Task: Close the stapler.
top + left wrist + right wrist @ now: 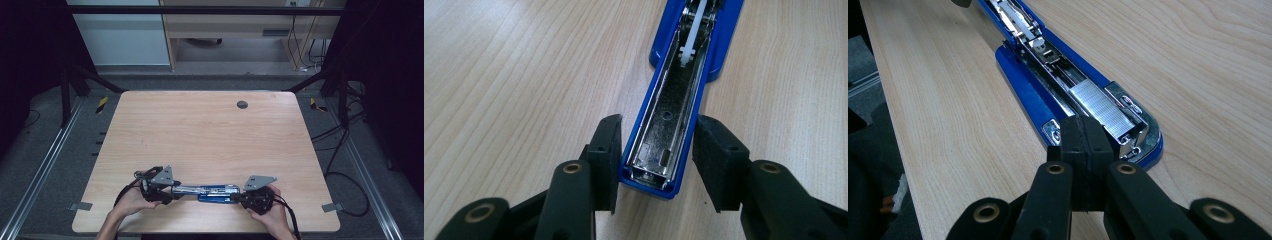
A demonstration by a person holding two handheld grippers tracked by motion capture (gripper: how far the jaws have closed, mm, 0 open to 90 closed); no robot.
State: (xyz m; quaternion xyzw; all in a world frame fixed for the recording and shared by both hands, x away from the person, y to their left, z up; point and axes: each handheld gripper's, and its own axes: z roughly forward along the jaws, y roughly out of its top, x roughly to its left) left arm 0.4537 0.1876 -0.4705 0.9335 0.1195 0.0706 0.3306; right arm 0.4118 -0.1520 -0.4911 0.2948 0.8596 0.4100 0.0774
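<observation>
A: Item one, location?

B: Blue stapler [212, 191], swung open flat, is laid near the table's [210, 130] near edge, between both grippers.

A: Left gripper [656, 165]?

B: Jaws are set apart around the top arm's tip; one pad is touching, a gap is seen at the other.

A: Right gripper [1087, 150]?

B: Jaws are closed together, empty, at the staple-loaded [1100, 107] end.

A: Free room?

B: Bare wood is recorded far, left and right.

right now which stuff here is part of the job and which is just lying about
In the job:
- blue stapler, folded open flat
- strip of staples in its tray
- left gripper, jaws astride the opened top end
- right gripper, jaws shut at the base end

Lying about:
- round grommet at the far side of the table
- cables on the floor
</observation>
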